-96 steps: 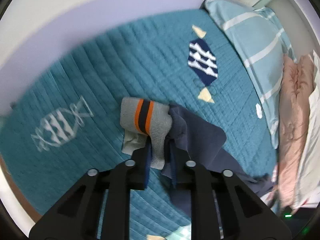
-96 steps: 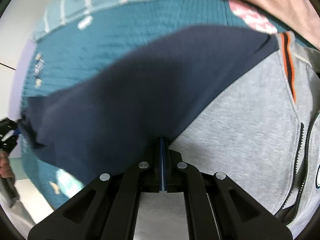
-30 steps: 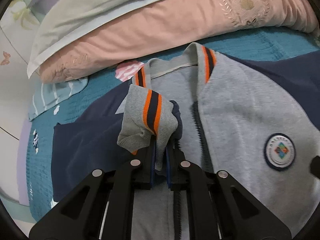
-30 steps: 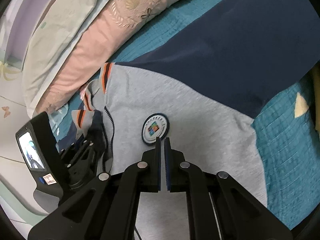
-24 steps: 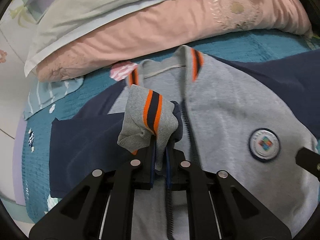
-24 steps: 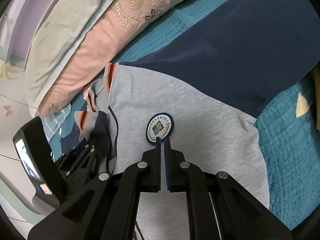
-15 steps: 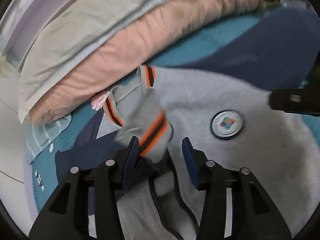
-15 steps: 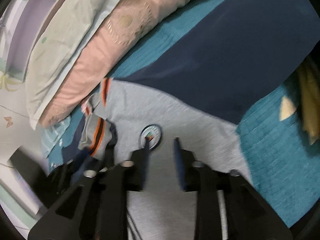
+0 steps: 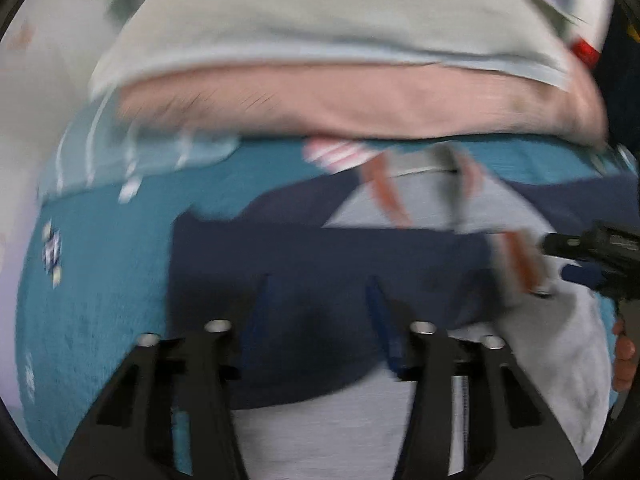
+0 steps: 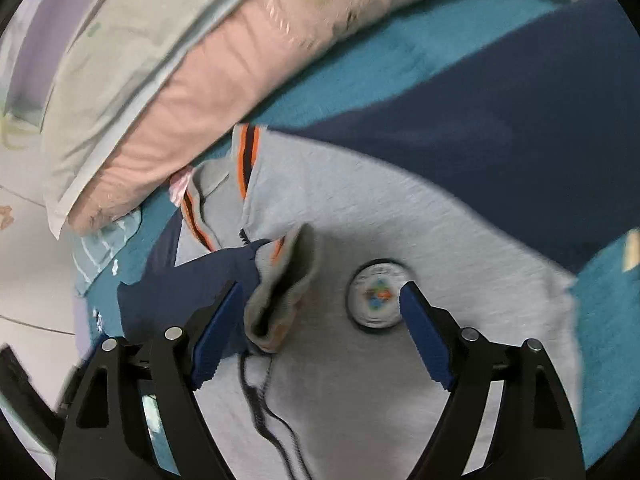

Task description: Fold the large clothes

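Note:
A grey zip jacket (image 10: 360, 216) with navy sleeves and orange-striped trim lies front up on the bed. Its navy left sleeve (image 9: 320, 264) is folded across the chest, and the striped cuff (image 10: 280, 280) rests beside the round chest badge (image 10: 376, 294). My left gripper (image 9: 318, 312) is open and empty above the folded sleeve. My right gripper (image 10: 320, 316) is open and empty above the chest, with the cuff and badge between its fingers; it also shows in the left wrist view (image 9: 596, 256) at the right edge.
A teal quilted bedspread (image 9: 100, 280) covers the bed. A pink pillow (image 10: 240, 72) and a pale green pillow (image 10: 132, 40) lie stacked beyond the collar. A striped light-blue pillow (image 9: 132, 148) lies at the left. The other navy sleeve (image 10: 520, 128) stretches out to the right.
My left gripper has let go of the striped cuff and pulled back left; the sleeve now lies across the chest. My right gripper has opened wide.

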